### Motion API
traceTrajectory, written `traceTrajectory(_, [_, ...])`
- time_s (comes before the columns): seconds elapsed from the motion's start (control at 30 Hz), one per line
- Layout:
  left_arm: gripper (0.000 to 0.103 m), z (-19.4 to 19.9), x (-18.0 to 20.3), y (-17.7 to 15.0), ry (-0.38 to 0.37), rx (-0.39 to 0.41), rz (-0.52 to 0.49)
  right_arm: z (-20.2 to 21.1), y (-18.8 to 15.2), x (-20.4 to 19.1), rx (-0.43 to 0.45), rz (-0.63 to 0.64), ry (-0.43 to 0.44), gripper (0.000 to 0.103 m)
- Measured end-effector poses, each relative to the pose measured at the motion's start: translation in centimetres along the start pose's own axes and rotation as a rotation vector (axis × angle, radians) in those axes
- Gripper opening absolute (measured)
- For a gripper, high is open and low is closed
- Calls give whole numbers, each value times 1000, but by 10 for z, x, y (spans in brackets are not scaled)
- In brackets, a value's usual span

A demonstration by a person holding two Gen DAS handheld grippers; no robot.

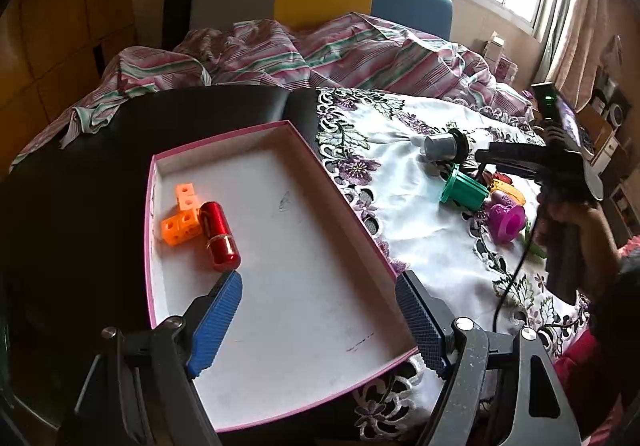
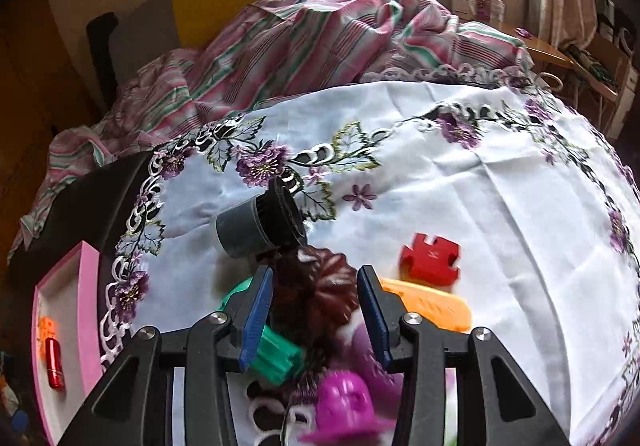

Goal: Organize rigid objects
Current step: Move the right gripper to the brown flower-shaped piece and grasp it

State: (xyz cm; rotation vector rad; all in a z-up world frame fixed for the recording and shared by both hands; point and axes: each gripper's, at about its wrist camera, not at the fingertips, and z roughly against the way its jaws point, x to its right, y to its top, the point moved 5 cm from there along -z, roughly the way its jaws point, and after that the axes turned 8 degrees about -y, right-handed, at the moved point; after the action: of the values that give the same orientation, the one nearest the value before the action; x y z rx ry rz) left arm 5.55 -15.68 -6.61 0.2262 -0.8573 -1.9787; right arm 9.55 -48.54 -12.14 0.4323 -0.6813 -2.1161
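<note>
A pink-rimmed white tray (image 1: 224,135) holds an orange cube block (image 1: 182,219) and a red metallic cylinder (image 1: 219,236). My left gripper (image 1: 318,278) hangs open over the tray's near part, with nothing between its blue pads. In the right wrist view, my right gripper (image 2: 315,272) is shut on a dark brown flower-shaped piece (image 2: 324,294), which fills the gap between the pads. It hovers over a pile of toys: a grey-black cylinder (image 2: 256,226), a green piece (image 2: 276,360), a magenta toy (image 2: 344,402), an orange piece (image 2: 432,306) and a red puzzle piece (image 2: 430,256).
The toys lie on a white cloth embroidered with purple flowers (image 2: 500,185), laid over a dark surface (image 1: 80,173). Behind it lies a rumpled striped bedsheet (image 1: 320,49). A hand (image 1: 568,213) holds the right gripper (image 1: 482,159) at the right; a black cable (image 1: 512,282) trails from it.
</note>
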Motion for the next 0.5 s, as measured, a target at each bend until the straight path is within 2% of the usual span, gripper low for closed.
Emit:
traceTrajectory(0.07, [80,-2,4,6,23,4,-21,-7,2,-6,7,33,-16,42])
traceTrajectory(0.1, [80,-3,5,10,39,8,-32,-11,3,-10,4,58,-10,37])
traceTrajectory(0.13, [80,-2,7,15,51,18,-44,-16,2,-15,-9,92,-18,24])
traceTrajectory(0.17, [80,1,10,21,64,38,-60,-18,2,-17,1,127,-65,23])
traceTrajectory(0.2, [80,3,12,27,86,58,-81,-17,3,-18,22,141,-66,23])
traceTrajectory(0.27, [80,5,16,36,115,80,-115,-16,4,-15,19,117,-40,23])
traceTrajectory(0.5, [80,2,29,51,127,95,-165,-7,9,-7,3,79,-2,23])
